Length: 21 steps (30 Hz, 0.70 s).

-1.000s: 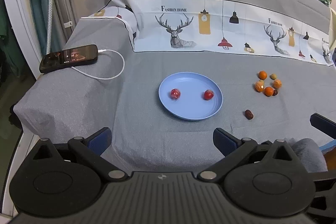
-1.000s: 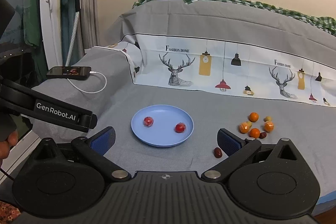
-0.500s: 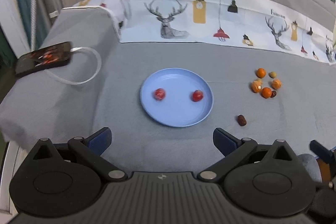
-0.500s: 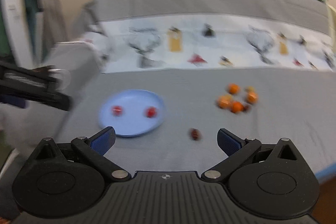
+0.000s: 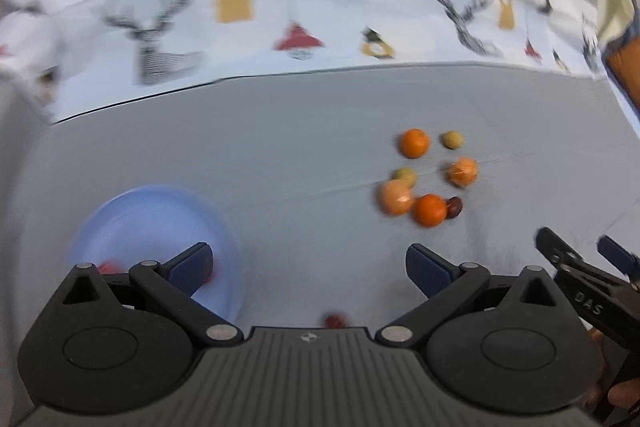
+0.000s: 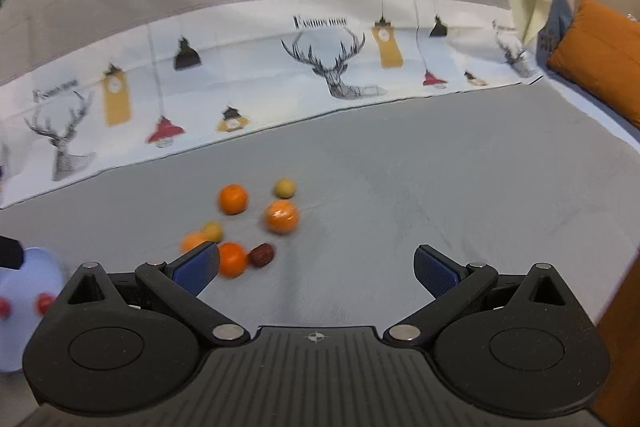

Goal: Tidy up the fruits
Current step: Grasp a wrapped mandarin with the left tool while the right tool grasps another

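Note:
A cluster of small fruits lies on the grey cloth: orange ones (image 5: 414, 143) (image 6: 232, 199), yellowish ones (image 5: 452, 139) (image 6: 285, 187) and a dark red date (image 5: 455, 207) (image 6: 261, 254). A lone dark red fruit (image 5: 335, 320) peeks out by the left gripper's body. The blue plate (image 5: 156, 215) (image 6: 24, 279) holds two small red fruits (image 6: 42, 303). My left gripper (image 5: 310, 267) is open and empty, low over the cloth between plate and cluster. My right gripper (image 6: 316, 267) is open and empty, just right of the cluster; it shows in the left wrist view (image 5: 588, 263).
A white printed cloth with deer and lamps (image 6: 332, 67) runs across the back of the grey surface. An orange cushion (image 6: 604, 55) lies at the far right. A wooden edge (image 6: 624, 327) borders the surface at the lower right.
Both grippers have swung right and forward toward the fruit cluster. The plate has slid to the left of both views and the phone has left view. Both stay open.

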{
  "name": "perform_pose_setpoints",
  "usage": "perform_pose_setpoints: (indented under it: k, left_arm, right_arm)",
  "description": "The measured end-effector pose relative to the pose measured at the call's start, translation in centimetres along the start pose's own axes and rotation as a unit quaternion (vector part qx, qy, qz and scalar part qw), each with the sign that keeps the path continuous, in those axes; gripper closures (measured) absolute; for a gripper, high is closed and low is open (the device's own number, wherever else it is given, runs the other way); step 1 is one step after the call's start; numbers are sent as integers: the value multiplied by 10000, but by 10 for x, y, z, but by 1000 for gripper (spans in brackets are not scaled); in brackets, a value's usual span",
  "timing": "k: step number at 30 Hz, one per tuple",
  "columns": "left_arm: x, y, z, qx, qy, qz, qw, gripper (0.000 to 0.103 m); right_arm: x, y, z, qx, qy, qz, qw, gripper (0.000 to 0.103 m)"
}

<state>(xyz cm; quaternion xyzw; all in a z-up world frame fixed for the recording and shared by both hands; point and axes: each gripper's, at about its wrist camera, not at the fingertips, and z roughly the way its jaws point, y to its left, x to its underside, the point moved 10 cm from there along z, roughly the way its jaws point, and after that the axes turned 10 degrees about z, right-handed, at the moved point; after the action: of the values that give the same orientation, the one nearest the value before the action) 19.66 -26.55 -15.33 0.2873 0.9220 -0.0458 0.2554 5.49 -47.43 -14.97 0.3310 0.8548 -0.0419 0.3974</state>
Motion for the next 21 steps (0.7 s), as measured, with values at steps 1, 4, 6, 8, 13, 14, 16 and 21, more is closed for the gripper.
perform_pose_setpoints:
  k: [1,4,6,8,13,14,16,21]
  left_arm:
    - [-9,-10,19,28,62,129,9999,0]
    - [-25,-28,63,-16,237,372,9990,0]
    - [-33,-37,88,34,372,450,9983,0]
    - [-41,-44,108,138,438,528,9975,0]
    - [-44,-56,150,371,811,595,9942,0]
    - [-42,-56,159,386,904,601,9933,0]
    - [-42,-53,170,354,902,556,9937,0]
    - [-48,-35,184,535,952,-8,9940,0]
  right_arm:
    - [-3,-5,21,11,124,6,9999,1]
    - [-7,-12,66,45,441,62,9990,1]
    - [-10,-11,94,-1,620,93,9980,1]
    - [-11,-9,118,-43,771,29,9970,1]
    - [-11,6,160,-210,839,-383,9955,1]
    - [-10,10,169,-235,861,-518,9947,1]
    - [-7,16,181,-253,915,-674,9932,1]
    - [-8,26,204,-364,949,-699,9924,1]
